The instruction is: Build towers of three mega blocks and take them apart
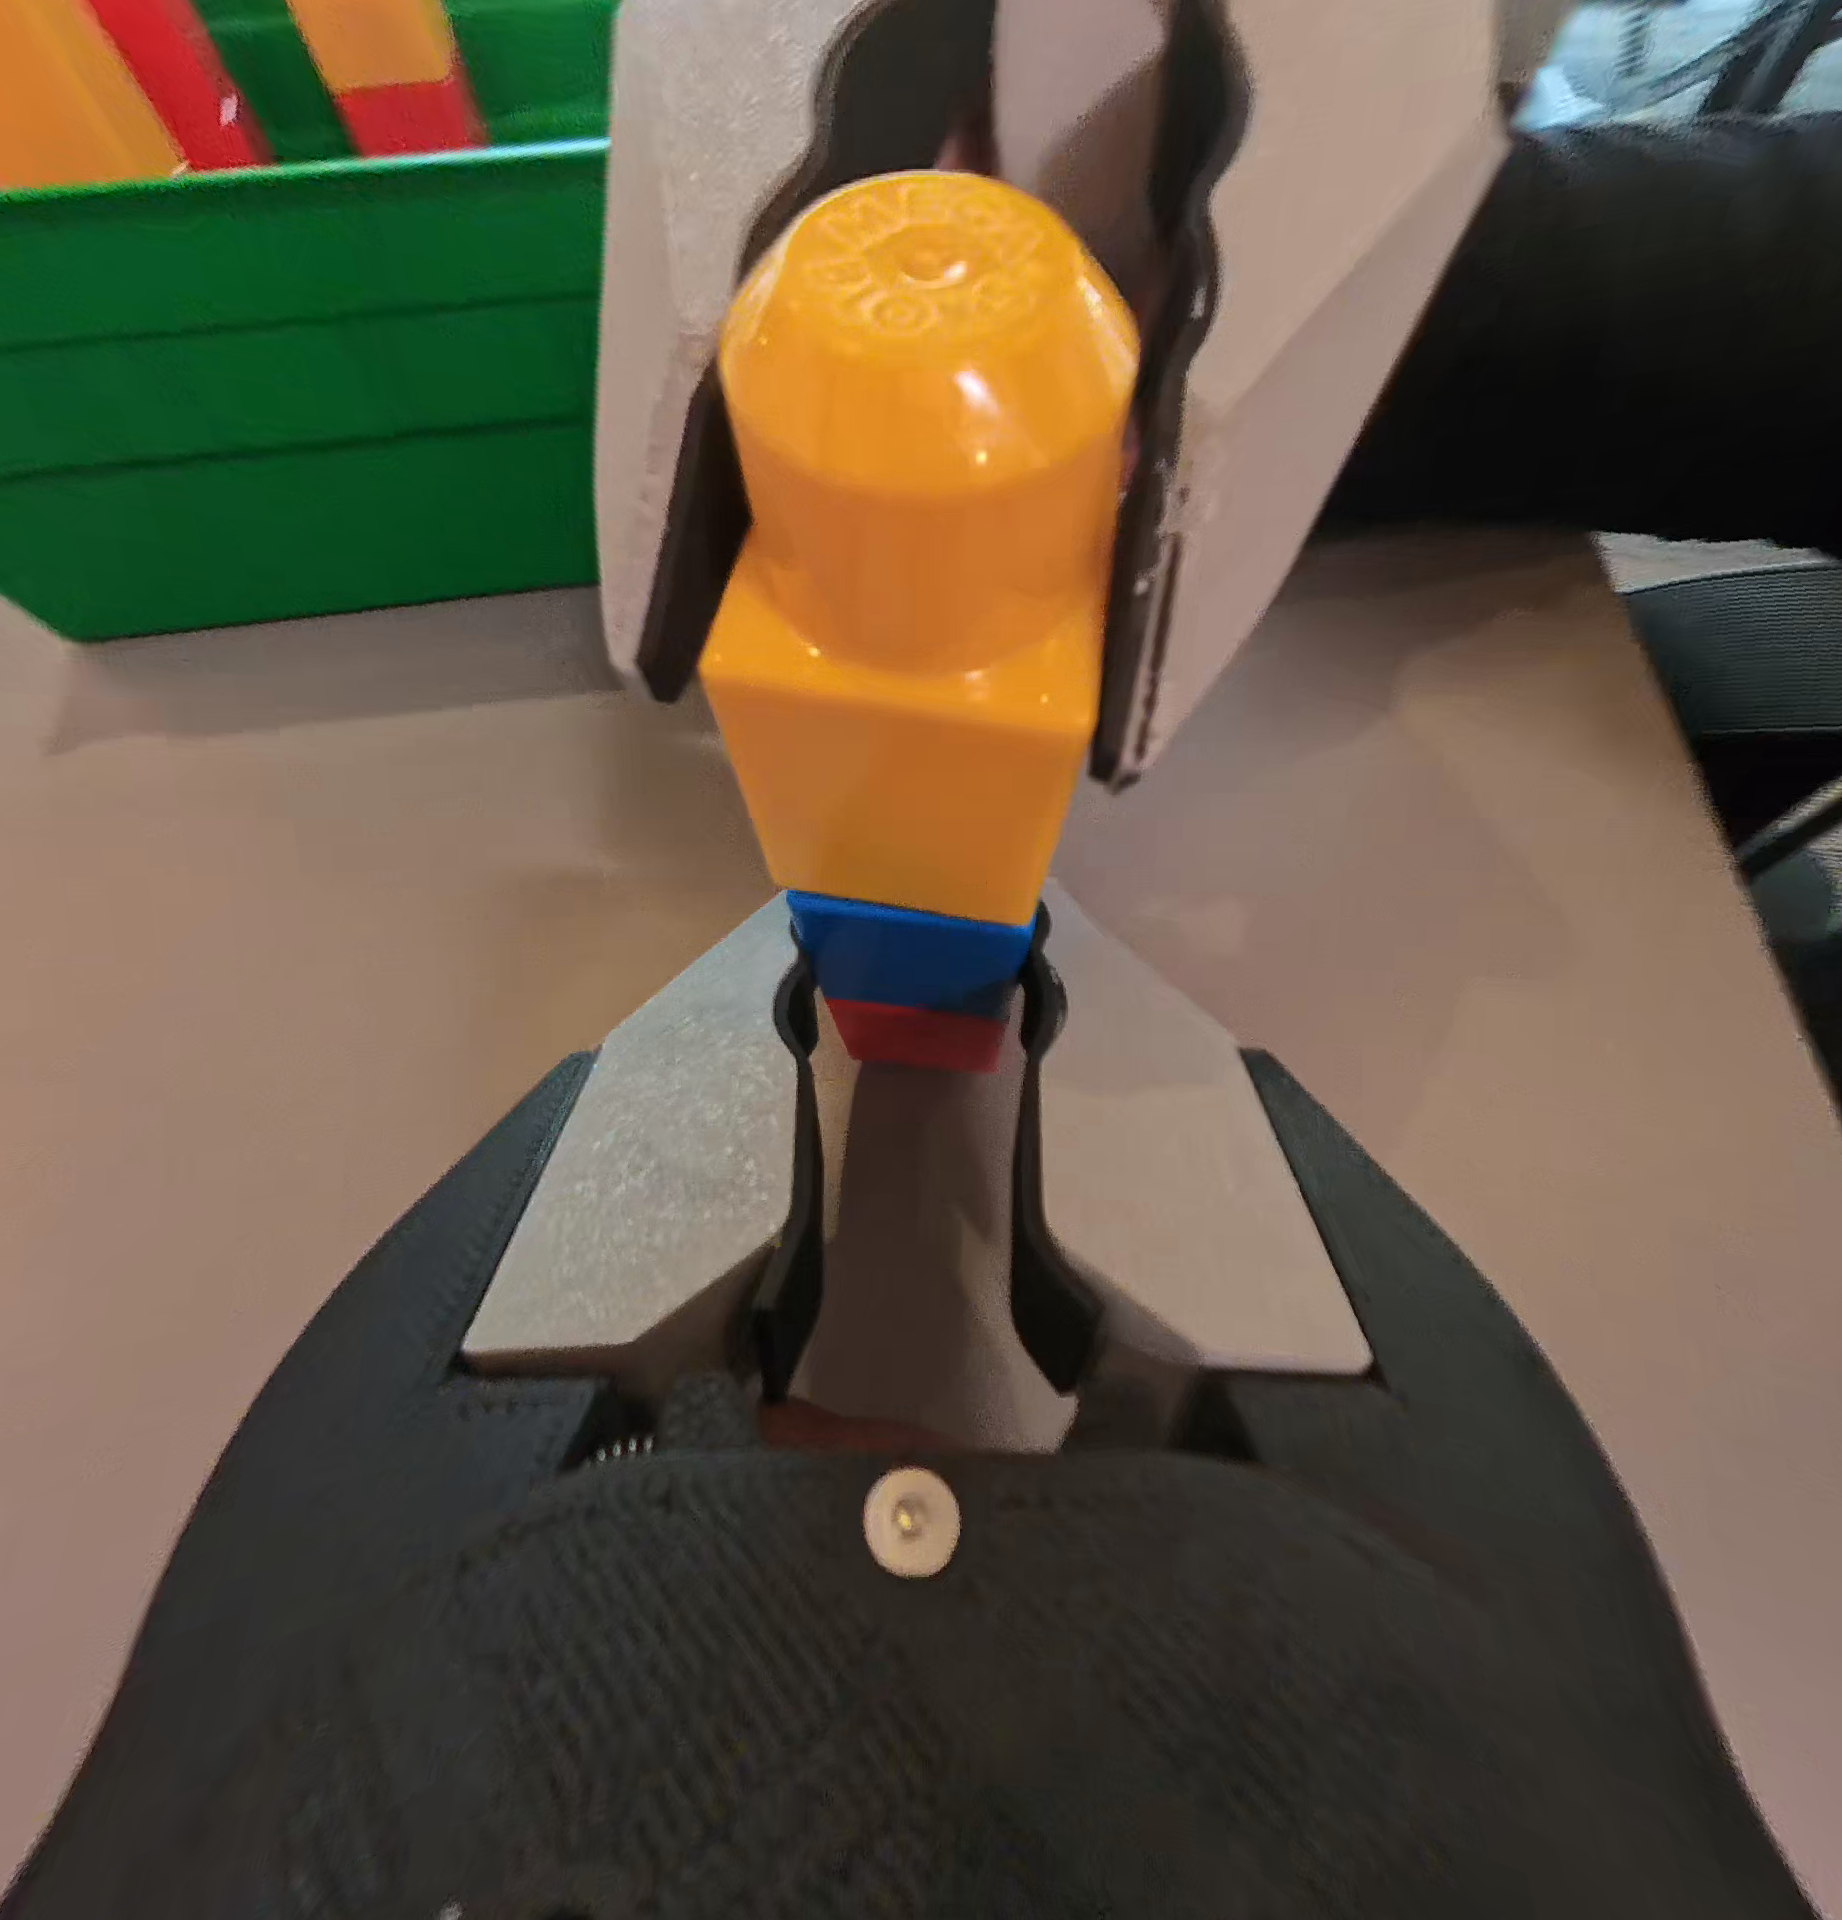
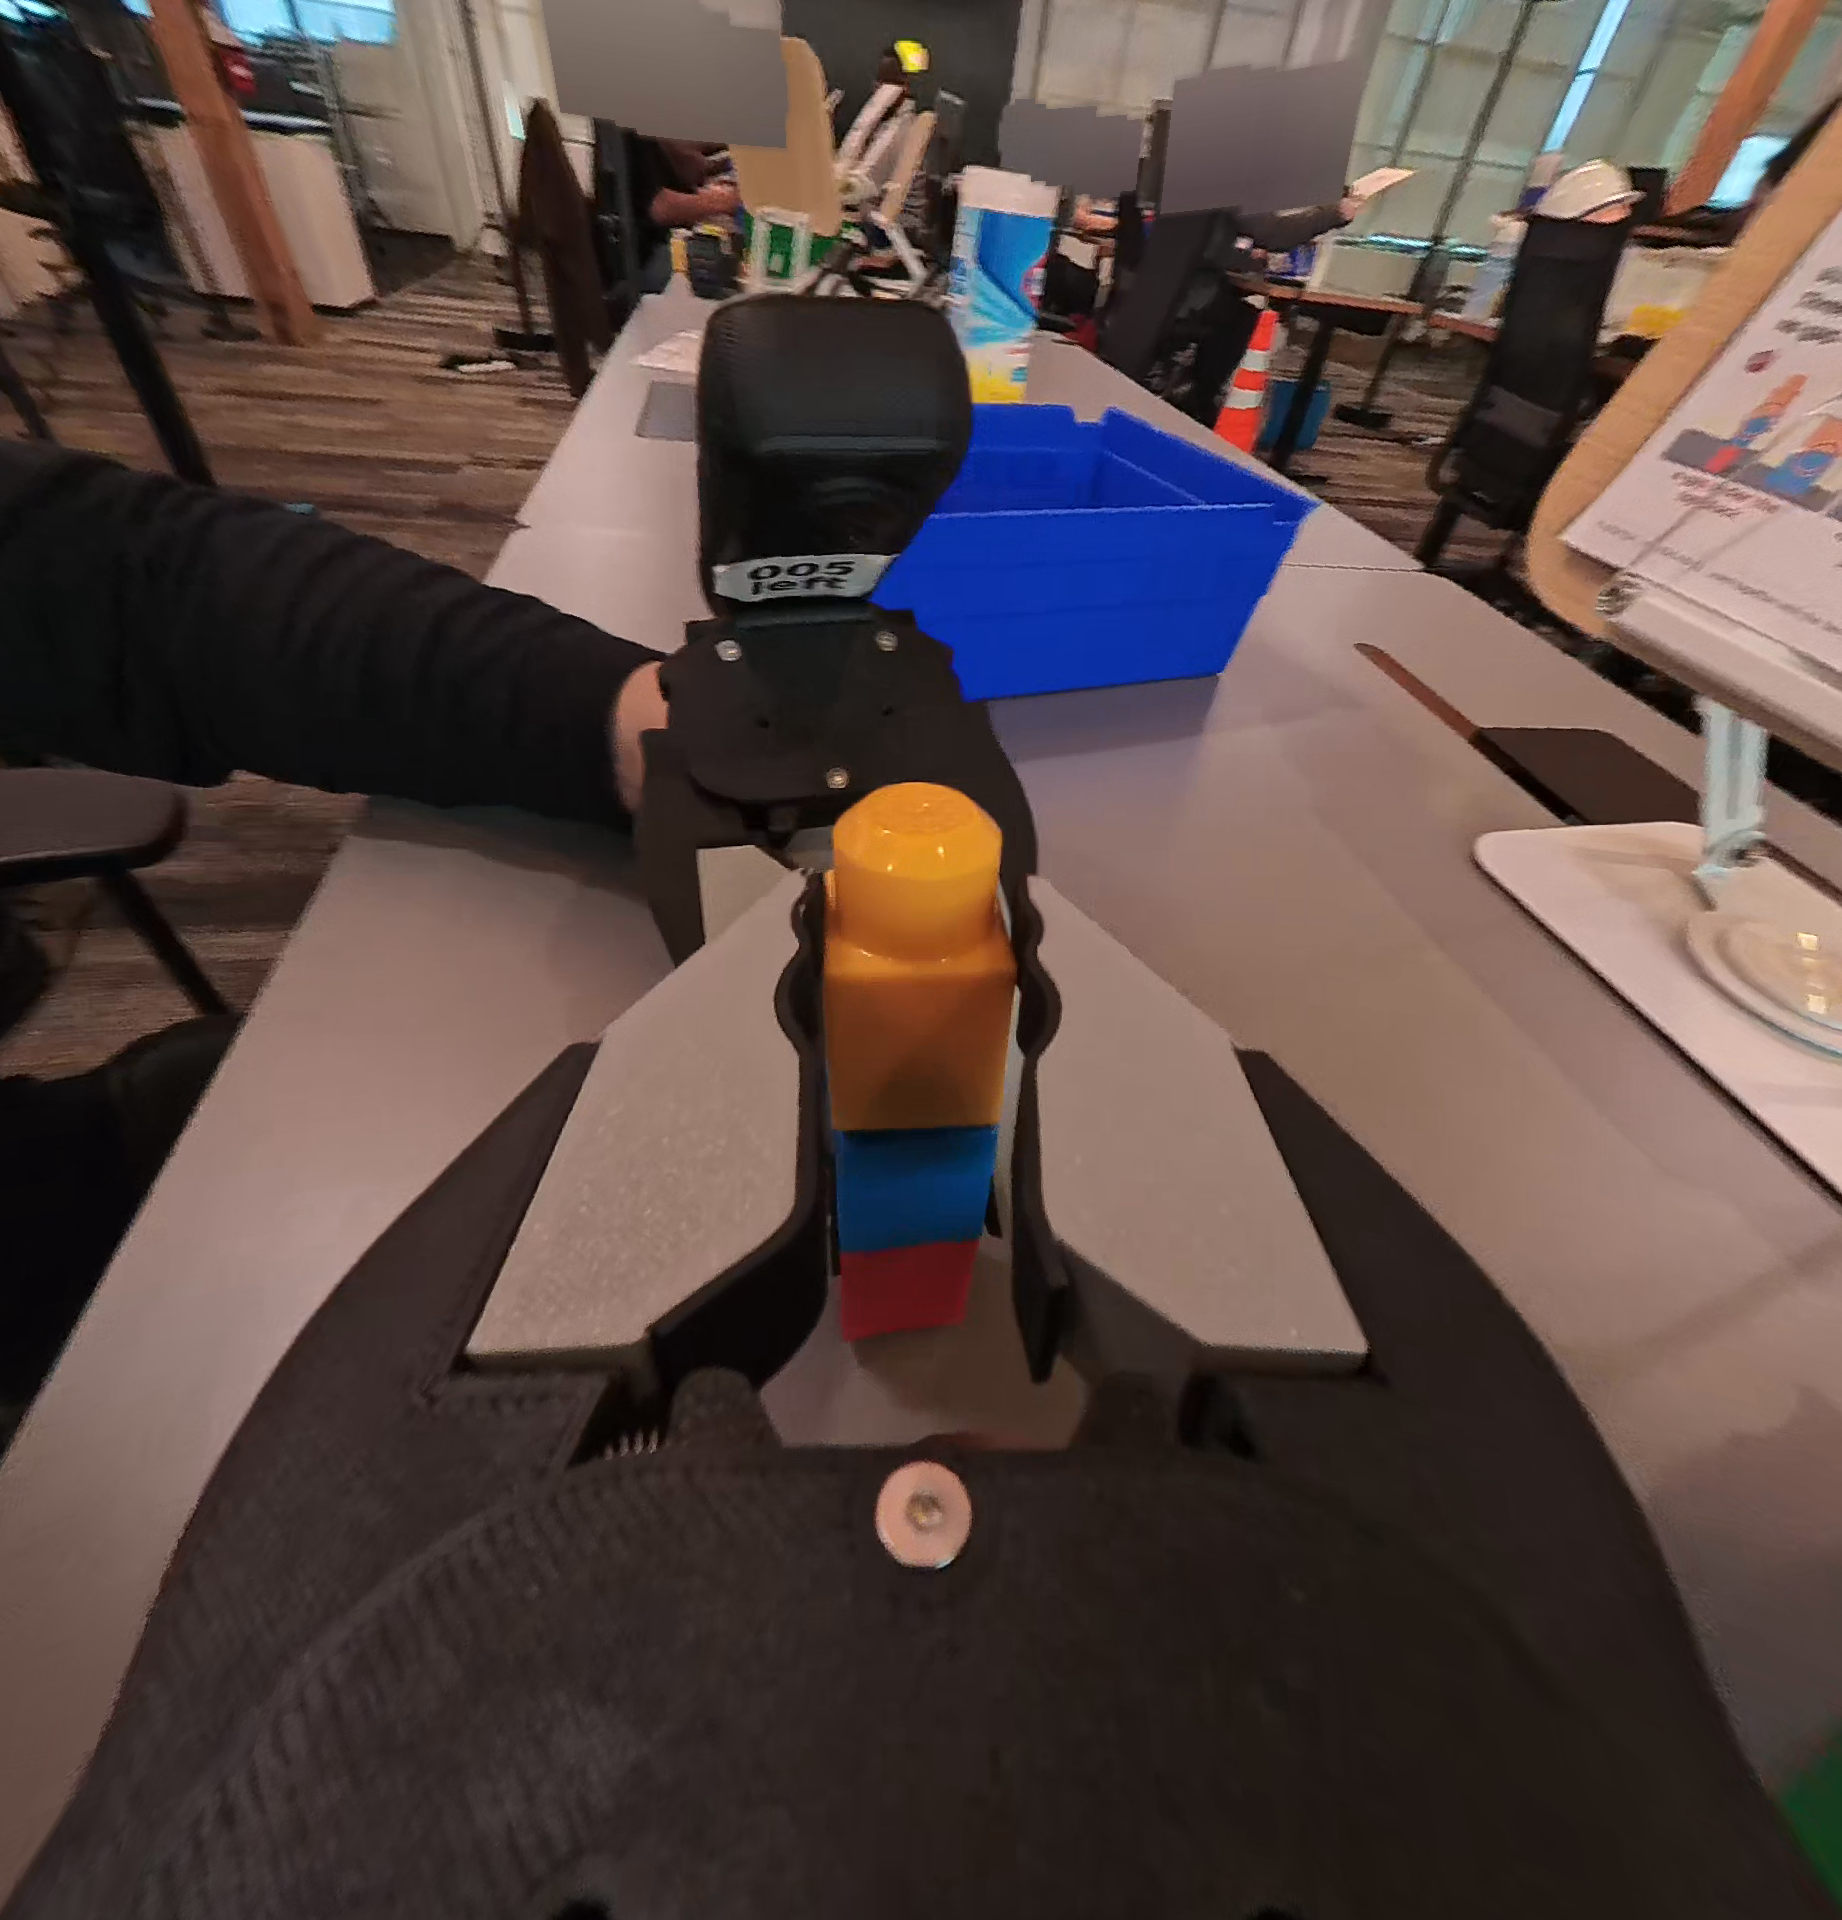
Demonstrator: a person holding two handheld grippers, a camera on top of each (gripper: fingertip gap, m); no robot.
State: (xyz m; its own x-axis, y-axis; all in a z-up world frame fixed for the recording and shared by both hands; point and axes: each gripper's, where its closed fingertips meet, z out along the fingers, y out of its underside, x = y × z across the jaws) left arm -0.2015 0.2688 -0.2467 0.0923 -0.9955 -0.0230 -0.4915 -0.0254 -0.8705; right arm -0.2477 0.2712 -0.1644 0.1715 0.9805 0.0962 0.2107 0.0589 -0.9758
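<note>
A tower of three mega blocks stands on the table: an orange block (image 1: pixel 896 665) on top, a blue block (image 1: pixel 912 951) in the middle, a red block (image 1: pixel 917 1034) at the base. My left gripper (image 1: pixel 917 982) is shut on the blue block from one side. My right gripper (image 2: pixel 917 971) is shut on the orange block (image 2: pixel 917 997) from the opposite side. In the left wrist view the right gripper (image 1: pixel 891 722) reaches in from the far side, with its black pads (image 1: pixel 688 561) on the orange block. The blue block (image 2: pixel 912 1184) and red block (image 2: pixel 906 1288) show between my right fingers.
A green bin (image 1: pixel 273 416) with orange and red blocks sits at the far left. A blue bin (image 2: pixel 1093 561) stands behind the left gripper's black body (image 2: pixel 792 717), held by a black-sleeved arm (image 2: pixel 273 623). A white stand base (image 2: pixel 1623 914) with a sign is at the right. Spacing between my two grippers at the tips: around 9 cm.
</note>
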